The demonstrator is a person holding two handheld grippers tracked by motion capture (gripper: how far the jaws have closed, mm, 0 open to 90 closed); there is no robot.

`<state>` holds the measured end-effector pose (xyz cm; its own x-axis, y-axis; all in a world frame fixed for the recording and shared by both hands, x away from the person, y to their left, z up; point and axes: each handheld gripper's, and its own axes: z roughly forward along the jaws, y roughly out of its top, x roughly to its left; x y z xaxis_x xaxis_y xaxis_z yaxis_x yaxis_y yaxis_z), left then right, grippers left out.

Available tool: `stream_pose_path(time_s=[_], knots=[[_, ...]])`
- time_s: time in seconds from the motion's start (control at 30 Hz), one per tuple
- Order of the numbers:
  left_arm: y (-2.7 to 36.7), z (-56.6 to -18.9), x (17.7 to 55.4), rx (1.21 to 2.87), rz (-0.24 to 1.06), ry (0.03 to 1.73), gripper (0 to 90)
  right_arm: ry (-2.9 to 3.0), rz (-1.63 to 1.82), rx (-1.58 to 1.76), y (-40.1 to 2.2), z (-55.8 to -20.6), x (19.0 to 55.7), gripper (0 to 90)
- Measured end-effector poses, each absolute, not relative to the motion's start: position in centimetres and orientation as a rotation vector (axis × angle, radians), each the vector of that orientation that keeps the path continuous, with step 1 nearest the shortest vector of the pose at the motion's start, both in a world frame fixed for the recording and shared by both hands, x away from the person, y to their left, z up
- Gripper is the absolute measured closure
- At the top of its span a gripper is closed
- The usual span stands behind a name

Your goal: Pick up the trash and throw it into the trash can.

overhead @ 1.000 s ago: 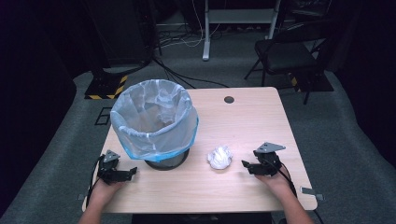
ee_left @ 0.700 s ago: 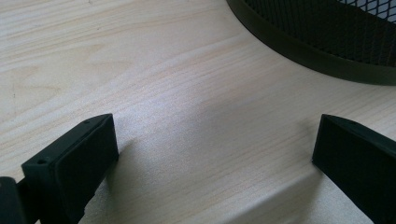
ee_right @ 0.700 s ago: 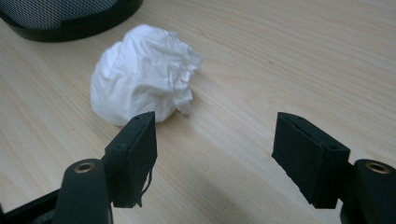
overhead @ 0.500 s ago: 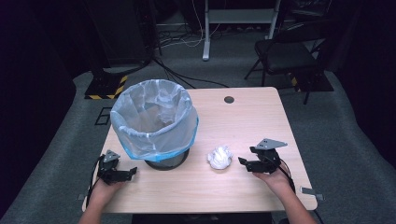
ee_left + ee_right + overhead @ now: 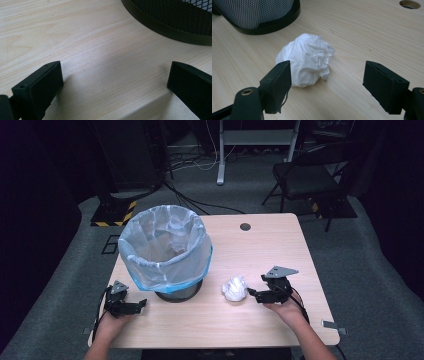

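Carrying everything, a pale wooden desk (image 5: 260,250), with a small round cable hole (image 5: 245,226) near its far edge. Standing toward the left edge, a black mesh wastebasket (image 5: 167,254) lined with a translucent blue-tinted bag (image 5: 150,270), some white crumpled stuff already inside. Lying on bare wood right of the basket's base, between it and the right edge, a crumpled white paper ball (image 5: 235,288), well short of the near edge. Just right of that ball, almost touching, the right tool (image 5: 252,294), now nearer to the paper than a second ago. Jaws just been opening, now spread wide, with the ball (image 5: 305,60) ahead of them and off toward the left jaw, not yet between the pads, nothing gripped. Judged a set-up for a grasp: approach nearly done, closing and the carry to the basket yet to come. Resting near the near-left corner, the left tool (image 5: 131,307), unmoved, jaws released and bracketing bare wood by the basket's base ring (image 5: 165,27).
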<state>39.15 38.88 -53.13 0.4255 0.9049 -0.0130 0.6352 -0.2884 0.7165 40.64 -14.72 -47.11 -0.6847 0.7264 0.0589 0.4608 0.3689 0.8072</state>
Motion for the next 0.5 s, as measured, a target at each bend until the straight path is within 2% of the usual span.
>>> stream_pose_path(time_s=[0.5], knots=[[38.9, -53.1, 39.2, 2.028, 0.529, 1.297, 0.0, 2.351, 1.234, 1.018, -12.6, -47.4, 41.4, 19.2]])
